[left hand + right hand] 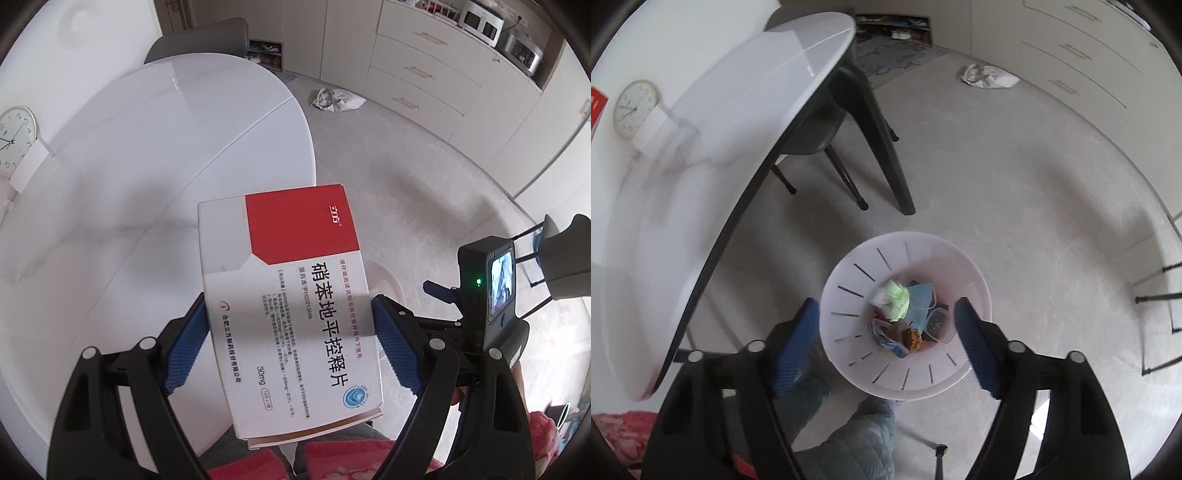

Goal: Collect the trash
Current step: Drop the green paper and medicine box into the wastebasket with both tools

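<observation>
Soft, even daylight fills the room, and the white table (155,147) shows a pale sheen with faint grey shadows across it. Both pictures bow strongly toward dark rounded corners. The right-hand view is smeared along the table edge (746,192), while the print on the box (295,317) stays sharp.

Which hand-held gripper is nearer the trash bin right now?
Right. The right hand-held gripper hangs open directly over the trash bin. The left hand-held gripper holds the medicine box at the table edge.
</observation>
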Available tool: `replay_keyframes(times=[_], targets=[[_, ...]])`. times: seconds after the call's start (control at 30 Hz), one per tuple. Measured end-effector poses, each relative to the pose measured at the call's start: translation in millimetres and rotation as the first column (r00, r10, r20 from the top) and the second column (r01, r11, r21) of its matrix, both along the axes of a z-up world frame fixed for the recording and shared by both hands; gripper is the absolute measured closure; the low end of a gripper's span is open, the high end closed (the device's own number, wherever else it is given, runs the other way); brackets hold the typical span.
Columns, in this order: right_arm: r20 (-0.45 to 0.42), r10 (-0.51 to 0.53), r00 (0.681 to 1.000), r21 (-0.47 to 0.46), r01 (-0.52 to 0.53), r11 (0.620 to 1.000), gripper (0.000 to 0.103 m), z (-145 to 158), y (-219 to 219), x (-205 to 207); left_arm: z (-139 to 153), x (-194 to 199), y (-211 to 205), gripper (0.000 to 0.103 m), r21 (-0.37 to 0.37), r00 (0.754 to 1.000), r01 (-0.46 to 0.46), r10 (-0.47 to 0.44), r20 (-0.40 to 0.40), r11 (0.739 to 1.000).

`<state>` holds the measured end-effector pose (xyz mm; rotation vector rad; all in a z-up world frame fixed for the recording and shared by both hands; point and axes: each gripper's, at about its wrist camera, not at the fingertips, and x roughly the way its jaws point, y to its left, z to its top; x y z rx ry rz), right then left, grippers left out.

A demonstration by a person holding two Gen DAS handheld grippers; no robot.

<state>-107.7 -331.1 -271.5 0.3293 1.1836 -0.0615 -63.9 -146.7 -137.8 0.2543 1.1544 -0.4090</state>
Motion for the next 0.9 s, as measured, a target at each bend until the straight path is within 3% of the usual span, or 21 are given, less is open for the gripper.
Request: replay_keyframes(times=[0.1,0.3,0.47,0.67,0.9], targets=[[0.007,-0.055,0.998,0.010,0.055,0.998,0.014,9,-10,-7,-1,-12,-29,0.021,0.001,1.000,0.022,-0.022,-0.011,1.000],[0.045,-0.195,0.980,0.000,0.196,0.981,0.009,46,-48,-40,-17,-12,-74,0.020,-0.034,0.989,0.131,-0.133,-0.065,0.991],[0.072,-0.299,0.952,-0.057,0.303,0.951,0.004,70,-79,-74,-59,-8,-115,0.020,-0.059,0.962,0.226,-0.233,-0.143,0.972],[0.034,-0.382,0.924,-0.058,0.383,0.922,0.004,61,-102,-97,-110,-12,-144,0.014,-0.010,0.931,0.279,-0.273,-0.244,0.960],[0.009,-0.389,0.921,-0.029,0.389,0.921,0.004,57,-98,-98,-97,-17,-134,0.012,-0.058,0.936,0.245,-0.252,-0.245,0.968]])
